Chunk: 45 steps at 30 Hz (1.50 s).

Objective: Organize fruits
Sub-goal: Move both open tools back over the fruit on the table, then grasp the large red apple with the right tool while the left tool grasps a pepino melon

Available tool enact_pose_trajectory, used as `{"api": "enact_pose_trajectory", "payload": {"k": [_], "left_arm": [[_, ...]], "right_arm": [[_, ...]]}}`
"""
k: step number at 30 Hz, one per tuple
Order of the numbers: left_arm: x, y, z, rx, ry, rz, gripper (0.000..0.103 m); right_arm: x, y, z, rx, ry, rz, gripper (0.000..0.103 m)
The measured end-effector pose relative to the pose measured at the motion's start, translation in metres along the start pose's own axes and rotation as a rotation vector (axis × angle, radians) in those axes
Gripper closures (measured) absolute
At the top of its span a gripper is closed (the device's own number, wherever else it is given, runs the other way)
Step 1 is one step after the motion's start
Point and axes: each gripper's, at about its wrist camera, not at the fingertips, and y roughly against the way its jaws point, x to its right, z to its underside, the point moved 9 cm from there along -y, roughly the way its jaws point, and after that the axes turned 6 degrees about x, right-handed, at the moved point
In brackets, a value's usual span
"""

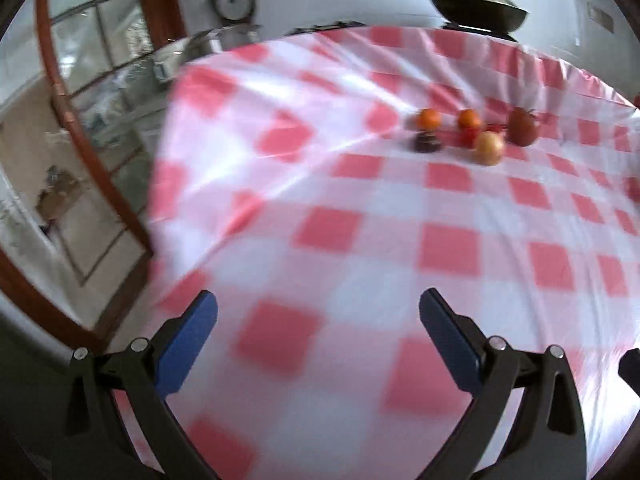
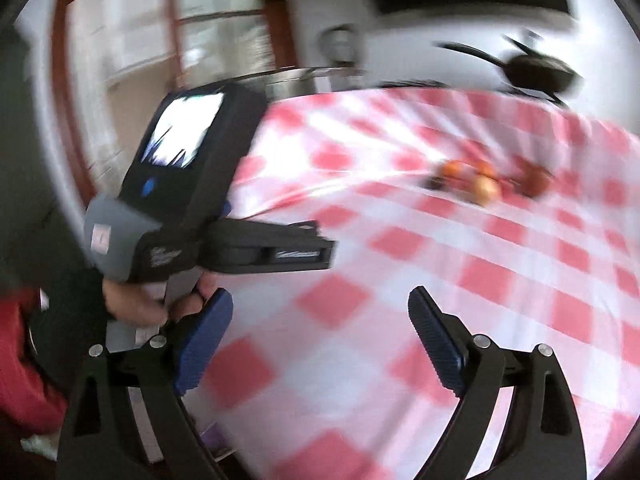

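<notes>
1. Two small orange fruits, one (image 1: 429, 118) left of the other (image 1: 469, 119), sit toward the tablecloth's (image 1: 360, 240) far edge, right of its middle.
2. A pale yellow-orange round fruit (image 1: 489, 147) lies nearest, just in front of them.
3. A larger dark red fruit (image 1: 522, 126) stands rightmost.
4. A dark purplish piece (image 1: 427, 143) lies below the left orange; blur hides what it is.
5. Small bright red pieces (image 1: 469, 136) cluster in the middle.

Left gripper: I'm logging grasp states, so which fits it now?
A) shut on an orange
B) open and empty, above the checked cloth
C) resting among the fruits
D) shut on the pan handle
B: the left gripper has its blue fingers spread wide with only the checked cloth between them, and the fruits lie far ahead, untouched.
</notes>
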Motion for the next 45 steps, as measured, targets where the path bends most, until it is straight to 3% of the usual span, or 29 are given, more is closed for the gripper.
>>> {"api": "enact_pose_trajectory", "payload": {"k": [8,15,20,23,30,42,44,45], "left_arm": [[0.067,-0.08,-0.038,-0.059,0.131,0.132,0.002],[0.088,-0.116,-0.07,-0.041,0.135,0.196,0.002],[0.09,-0.123,-0.069,-0.069,0.194,0.289,0.002],[0.087,-0.123,-0.069,-0.06,0.252,0.343,0.002],[0.09,-0.118,-0.07,-0.037,0.28,0.402,0.002],[0.089,-0.119,-0.07,-0.048,0.286,0.398,0.002],[0.089,-0.118,-0.07,-0.047,0.287,0.4,0.002],[0.089,-0.118,-0.07,-0.046,0.288,0.402,0.002]], "right_arm": [[0.121,-0.024,-0.026,-0.058,-0.187,0.246,0.016],[0.18,-0.055,-0.047,-0.09,-0.275,0.328,0.016],[0.22,-0.084,-0.05,-0.126,-0.317,0.392,0.016],[0.239,-0.102,-0.047,-0.155,-0.348,0.429,0.016],[0.262,-0.143,-0.053,-0.196,-0.307,0.488,0.016],[0.3,-0.213,-0.082,-0.242,-0.216,0.551,0.016],[0.311,-0.215,-0.086,-0.237,-0.24,0.562,0.016],[0.316,-0.213,-0.088,-0.211,-0.3,0.527,0.016]]}}
